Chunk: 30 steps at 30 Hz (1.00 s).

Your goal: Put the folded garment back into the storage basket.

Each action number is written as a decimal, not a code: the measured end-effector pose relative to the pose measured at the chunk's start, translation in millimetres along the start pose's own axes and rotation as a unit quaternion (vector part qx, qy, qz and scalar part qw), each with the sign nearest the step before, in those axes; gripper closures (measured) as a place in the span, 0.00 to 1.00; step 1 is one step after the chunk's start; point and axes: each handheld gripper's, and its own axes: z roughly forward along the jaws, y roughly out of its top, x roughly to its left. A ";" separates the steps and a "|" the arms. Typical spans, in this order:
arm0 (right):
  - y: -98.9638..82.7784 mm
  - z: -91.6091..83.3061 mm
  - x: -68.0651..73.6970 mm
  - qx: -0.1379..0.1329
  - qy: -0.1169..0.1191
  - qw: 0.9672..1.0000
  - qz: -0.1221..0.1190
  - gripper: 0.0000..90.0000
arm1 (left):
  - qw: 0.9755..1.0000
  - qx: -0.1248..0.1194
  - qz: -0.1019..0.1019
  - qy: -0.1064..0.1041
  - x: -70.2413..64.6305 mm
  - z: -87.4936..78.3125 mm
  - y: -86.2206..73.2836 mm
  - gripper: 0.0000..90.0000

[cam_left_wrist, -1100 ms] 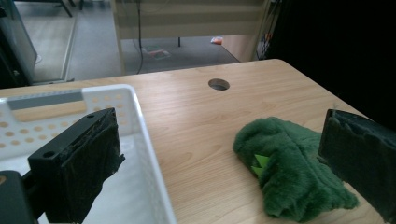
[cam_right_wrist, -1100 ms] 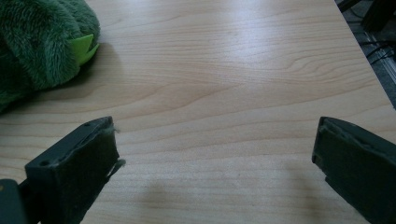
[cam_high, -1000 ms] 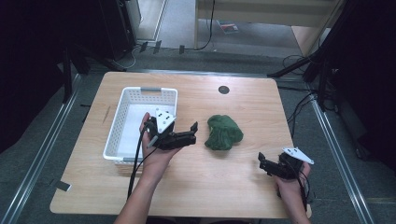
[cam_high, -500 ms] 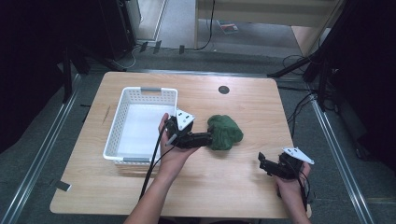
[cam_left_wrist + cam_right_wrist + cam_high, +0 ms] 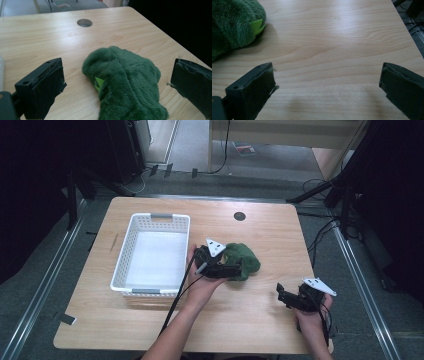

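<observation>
Straddling the green plush toy (image 5: 125,82), the left gripper (image 5: 231,269) has its two black jaws spread wide, one on each side of the fuzzy heap with bare wood showing between each pad and the fur, so nothing is clamped; whether either pad brushes the pile cannot be told. From the high view the toy (image 5: 244,258) lies near the middle of the wooden table (image 5: 270,227), just to the right of the white plastic basket (image 5: 131,246), with the left hand (image 5: 200,282) holding the tool against its near-left edge. A small bright-green tag (image 5: 99,82) pokes out of the fur on the side facing the left jaw. The right gripper (image 5: 281,296) sits well apart from the toy, near the table's front right edge, held low over the wood by the right hand (image 5: 312,312). Its jaws also stand wide apart with plain tabletop between them, holding nothing; in its own view the toy (image 5: 234,22) sits off at the upper left, its tag (image 5: 257,26) pointing toward the open wood.
</observation>
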 end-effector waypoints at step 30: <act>0.1 0.0 -0.2 -0.001 0.002 1.000 -0.001 0.00 | 0.986 0.154 -0.007 0.058 -36.1 82.9 -13.6 0.00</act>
